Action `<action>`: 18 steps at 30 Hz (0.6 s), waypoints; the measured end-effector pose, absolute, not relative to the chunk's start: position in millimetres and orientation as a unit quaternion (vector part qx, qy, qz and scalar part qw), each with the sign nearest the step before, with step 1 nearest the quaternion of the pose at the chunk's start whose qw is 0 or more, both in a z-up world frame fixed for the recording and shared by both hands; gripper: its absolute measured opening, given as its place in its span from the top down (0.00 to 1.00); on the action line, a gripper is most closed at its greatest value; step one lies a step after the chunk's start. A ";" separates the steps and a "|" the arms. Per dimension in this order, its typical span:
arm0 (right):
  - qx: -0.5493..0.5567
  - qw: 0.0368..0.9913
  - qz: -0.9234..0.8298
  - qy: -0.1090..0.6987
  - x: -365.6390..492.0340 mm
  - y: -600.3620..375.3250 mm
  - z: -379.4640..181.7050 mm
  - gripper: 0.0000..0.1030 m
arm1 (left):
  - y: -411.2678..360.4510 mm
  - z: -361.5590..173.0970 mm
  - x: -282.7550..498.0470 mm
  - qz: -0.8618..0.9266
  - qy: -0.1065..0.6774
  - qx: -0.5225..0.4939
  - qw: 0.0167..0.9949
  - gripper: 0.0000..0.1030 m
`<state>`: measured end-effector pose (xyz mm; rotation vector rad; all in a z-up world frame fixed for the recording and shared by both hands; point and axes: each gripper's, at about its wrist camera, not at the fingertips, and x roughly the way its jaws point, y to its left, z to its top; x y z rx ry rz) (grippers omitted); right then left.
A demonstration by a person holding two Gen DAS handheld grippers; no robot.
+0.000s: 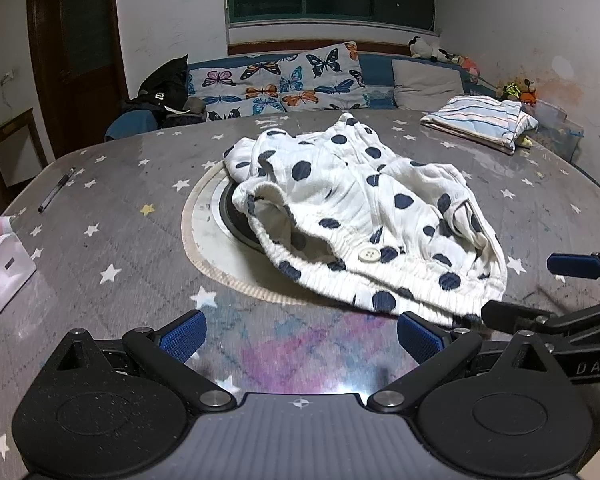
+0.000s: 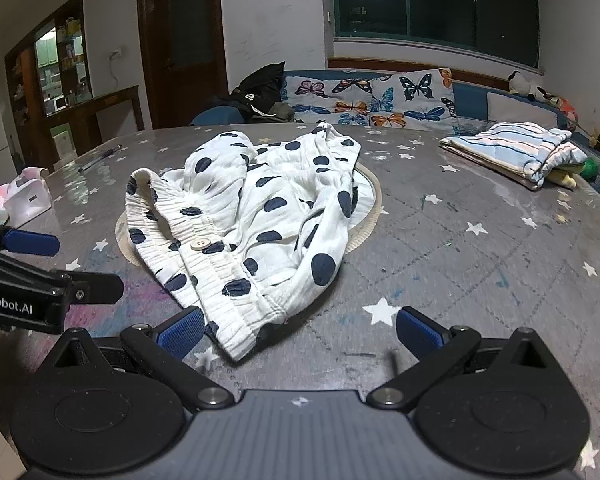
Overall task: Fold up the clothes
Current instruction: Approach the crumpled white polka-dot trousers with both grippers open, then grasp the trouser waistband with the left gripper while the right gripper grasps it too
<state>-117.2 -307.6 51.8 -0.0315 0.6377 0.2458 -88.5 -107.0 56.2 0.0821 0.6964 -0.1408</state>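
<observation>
Grippers (image 1: 300,336) agape — spotted shorts (image 1: 364,216) crumpled.

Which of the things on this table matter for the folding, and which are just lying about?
For the job:
polka-dot shorts, crumpled, unfolded
left gripper, jaws open
right gripper, jaws open

Lying about:
striped folded garment, looks already done
pen
white box
round mat under the shorts

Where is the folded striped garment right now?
In both views the folded striped garment lies at the table's far right edge, beyond the crumpled polka-dot garment, apart from it.
</observation>
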 end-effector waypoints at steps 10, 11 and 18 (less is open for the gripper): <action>-0.024 0.942 0.128 0.309 -100.9 -303.0 56.0 0.00 | -101.3 71.6 -61.2 -0.056 0.325 0.045 0.943 0.00; -0.025 0.942 0.129 0.309 -99.1 -302.7 56.4 0.00 | -100.7 72.9 -57.6 -0.055 0.324 0.046 0.943 0.00; -0.026 0.942 0.134 0.306 -83.4 -301.6 59.0 0.02 | -97.5 81.0 -31.0 -0.051 0.312 0.051 0.947 0.00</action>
